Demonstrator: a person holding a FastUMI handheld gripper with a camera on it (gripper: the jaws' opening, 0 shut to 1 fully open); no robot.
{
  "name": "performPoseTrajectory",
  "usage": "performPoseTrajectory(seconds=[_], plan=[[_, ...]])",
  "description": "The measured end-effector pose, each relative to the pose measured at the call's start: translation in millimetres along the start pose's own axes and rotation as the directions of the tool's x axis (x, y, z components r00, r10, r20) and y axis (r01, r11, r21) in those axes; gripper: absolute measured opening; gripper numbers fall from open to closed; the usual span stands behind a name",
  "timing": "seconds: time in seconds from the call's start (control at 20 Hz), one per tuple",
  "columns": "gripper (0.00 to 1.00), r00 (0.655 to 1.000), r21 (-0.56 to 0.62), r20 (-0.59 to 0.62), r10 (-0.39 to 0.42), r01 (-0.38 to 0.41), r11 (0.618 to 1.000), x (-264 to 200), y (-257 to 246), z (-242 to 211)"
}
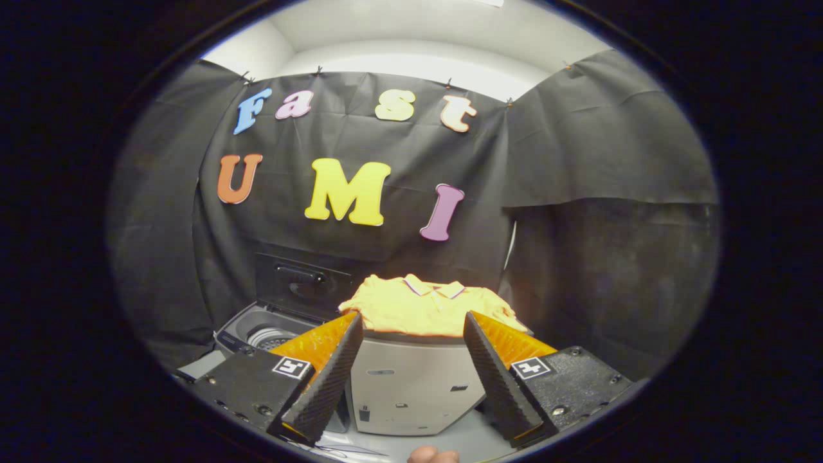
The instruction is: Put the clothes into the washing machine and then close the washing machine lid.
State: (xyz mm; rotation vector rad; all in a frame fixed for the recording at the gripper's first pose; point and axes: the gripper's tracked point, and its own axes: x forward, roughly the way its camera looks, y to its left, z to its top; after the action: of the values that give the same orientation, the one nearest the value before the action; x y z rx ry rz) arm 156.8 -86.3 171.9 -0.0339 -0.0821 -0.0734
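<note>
Tool (411,334) held level, fingers spread wide, gripping nothing. Just ahead between them, yellow shirt (429,307) folded, collar up, atop grey box (411,382). Left of box, washer (270,331), lid (302,283) raised.

Text: nothing legible is showing.
Gripper (412,316): fingers are standing wide apart, their mounts carrying square coded markers (292,367).

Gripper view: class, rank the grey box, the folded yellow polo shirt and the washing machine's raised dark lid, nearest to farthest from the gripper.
Gripper open.
1. Grey box, between the fingers.
2. Folded yellow polo shirt, atop the box, just ahead.
3. Raised dark lid, beyond, behind the washing machine's tub.
</note>
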Motion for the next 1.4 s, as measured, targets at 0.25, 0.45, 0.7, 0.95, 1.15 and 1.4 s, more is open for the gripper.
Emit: performPoseTrajectory(seconds=[0.25,0.45,0.7,0.95,1.15,1.4], plan=[[0.98,0.996,-0.003,-0.083,0.012,-0.012,1.000,78,-13,6],[0.98,0.979,-0.016,-0.201,0.022,-0.026,1.000,139,-24,-3],[0.98,0.935,0.028,-0.352,0.037,-0.029,0.999,201,-40,-25],[0.98,0.888,0.151,-0.453,0.077,-0.009,0.989,245,-55,-37],[0.98,0.853,0.121,-0.517,0.074,-0.013,0.993,267,-62,-49],[0.98,0.810,0.023,-0.585,0.046,-0.041,0.999,278,-66,-62]])
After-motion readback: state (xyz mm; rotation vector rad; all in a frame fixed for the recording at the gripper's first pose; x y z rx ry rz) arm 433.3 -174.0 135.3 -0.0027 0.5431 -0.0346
